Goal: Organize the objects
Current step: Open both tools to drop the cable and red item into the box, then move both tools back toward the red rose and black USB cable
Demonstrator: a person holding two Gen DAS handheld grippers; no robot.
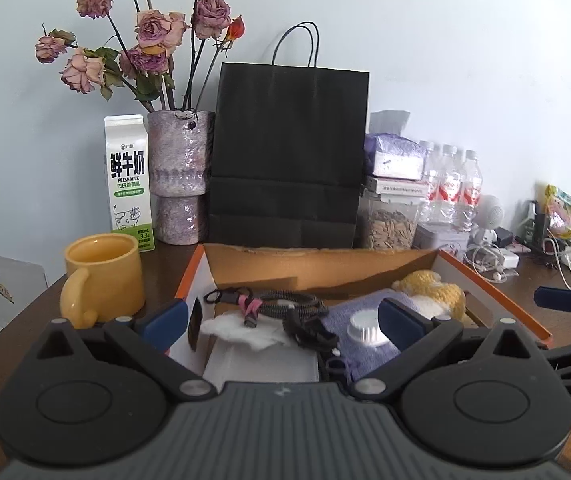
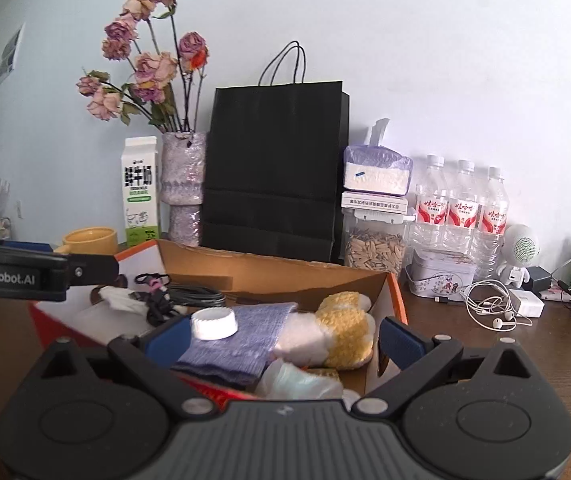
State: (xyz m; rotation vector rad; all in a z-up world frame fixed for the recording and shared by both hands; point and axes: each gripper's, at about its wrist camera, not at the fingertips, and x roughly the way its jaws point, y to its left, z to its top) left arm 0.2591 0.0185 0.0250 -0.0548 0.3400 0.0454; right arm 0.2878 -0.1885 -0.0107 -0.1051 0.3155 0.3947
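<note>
1. The cardboard box (image 1: pixel 325 268) holds a white bottle cap (image 2: pixel 213 323) on blue cloth, a black cable (image 1: pixel 285 306) and a plush toy (image 2: pixel 341 328).
2. Left gripper (image 1: pixel 283 322) hovers over the box, fingers spread.
3. Right gripper (image 2: pixel 281 338) hovers over the box, fingers spread.
4. A black bag (image 1: pixel 289 152) stands behind the box.

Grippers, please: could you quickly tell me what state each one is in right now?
Left gripper: open, holding nothing, above the cardboard box.
Right gripper: open, holding nothing, above the same box.

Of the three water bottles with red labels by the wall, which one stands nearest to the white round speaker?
The rightmost water bottle, at the end of the row beside the white round speaker.
</note>
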